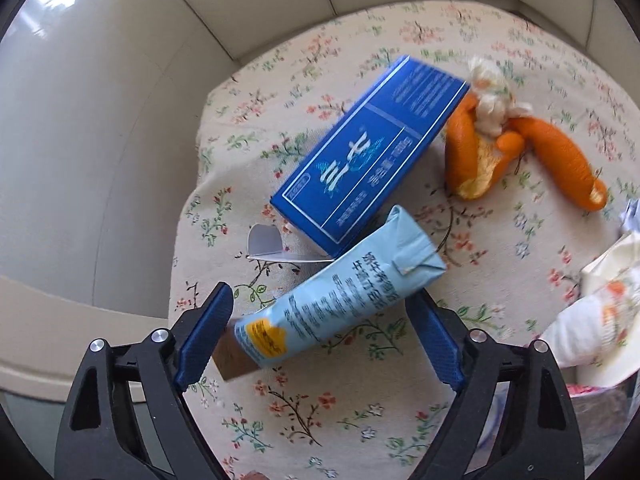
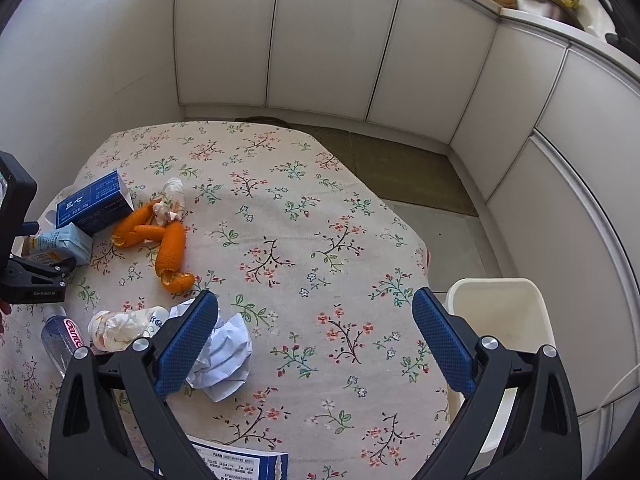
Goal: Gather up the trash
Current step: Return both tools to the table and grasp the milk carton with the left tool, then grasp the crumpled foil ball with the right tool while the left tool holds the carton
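A light-blue milk carton (image 1: 340, 292) lies on the floral tablecloth (image 1: 360, 408), its lower end between the wide-open fingers of my left gripper (image 1: 320, 336), not clamped. A blue box (image 1: 372, 156) lies just beyond it, with orange peel (image 1: 520, 152) and a tissue wad (image 1: 490, 88) to the right. In the right wrist view my right gripper (image 2: 316, 340) is open and empty above the table, with crumpled white paper (image 2: 224, 356) by its left finger. The carton (image 2: 60, 244), blue box (image 2: 94, 204) and peel (image 2: 160, 240) lie at the left.
A white bin (image 2: 504, 320) stands off the table's right edge. A clear bottle (image 2: 62, 340) and a crumpled wrapper (image 2: 120, 328) lie at the near left, and a blue-and-white leaflet (image 2: 240, 466) at the near edge. White cabinets (image 2: 320, 40) surround the table.
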Available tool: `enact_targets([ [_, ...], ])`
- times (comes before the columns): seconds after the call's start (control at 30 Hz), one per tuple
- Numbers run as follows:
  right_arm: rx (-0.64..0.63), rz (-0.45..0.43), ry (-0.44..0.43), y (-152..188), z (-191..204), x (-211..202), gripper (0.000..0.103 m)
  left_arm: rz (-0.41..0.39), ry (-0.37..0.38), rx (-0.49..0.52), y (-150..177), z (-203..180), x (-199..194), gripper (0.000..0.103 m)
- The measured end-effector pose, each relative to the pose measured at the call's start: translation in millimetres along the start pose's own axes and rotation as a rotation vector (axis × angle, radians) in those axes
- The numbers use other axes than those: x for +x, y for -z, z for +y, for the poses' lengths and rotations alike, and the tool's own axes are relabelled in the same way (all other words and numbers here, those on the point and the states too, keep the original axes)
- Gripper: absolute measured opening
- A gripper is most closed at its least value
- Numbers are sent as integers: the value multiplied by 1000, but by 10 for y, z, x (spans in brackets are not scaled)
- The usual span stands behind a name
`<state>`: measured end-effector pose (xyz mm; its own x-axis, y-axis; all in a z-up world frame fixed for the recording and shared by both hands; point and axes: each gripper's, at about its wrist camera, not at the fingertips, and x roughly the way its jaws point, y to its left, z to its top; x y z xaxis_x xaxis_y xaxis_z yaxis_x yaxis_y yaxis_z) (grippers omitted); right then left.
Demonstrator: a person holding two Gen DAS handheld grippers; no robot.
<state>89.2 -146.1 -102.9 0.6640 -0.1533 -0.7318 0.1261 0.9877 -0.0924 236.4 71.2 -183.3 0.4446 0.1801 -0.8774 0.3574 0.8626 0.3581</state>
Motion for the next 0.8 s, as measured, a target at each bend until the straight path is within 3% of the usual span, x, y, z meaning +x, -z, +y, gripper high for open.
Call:
enact_targets([
  [0.03,-9,6,0,-3,17,23,95,10,16,7,15,8,41,79],
  [0.1,-15,16,-6,-14,42,61,95,22,78,0,43,20,70,61],
  [0.23,-18,34,-20,-28,80,119,95,8,153,-3,100,30,-17,48],
  [0.37,-31,38,-33,-25,113,129,95,-10,265,-62,167,88,-167,25],
  [0.6,1,107,-123,0,93,236,95,-76,368,-150,249,83,-566,24],
  [0.8,107,238,-304,54,98,487,95,-233,463,-257,225,123,-1224,24],
])
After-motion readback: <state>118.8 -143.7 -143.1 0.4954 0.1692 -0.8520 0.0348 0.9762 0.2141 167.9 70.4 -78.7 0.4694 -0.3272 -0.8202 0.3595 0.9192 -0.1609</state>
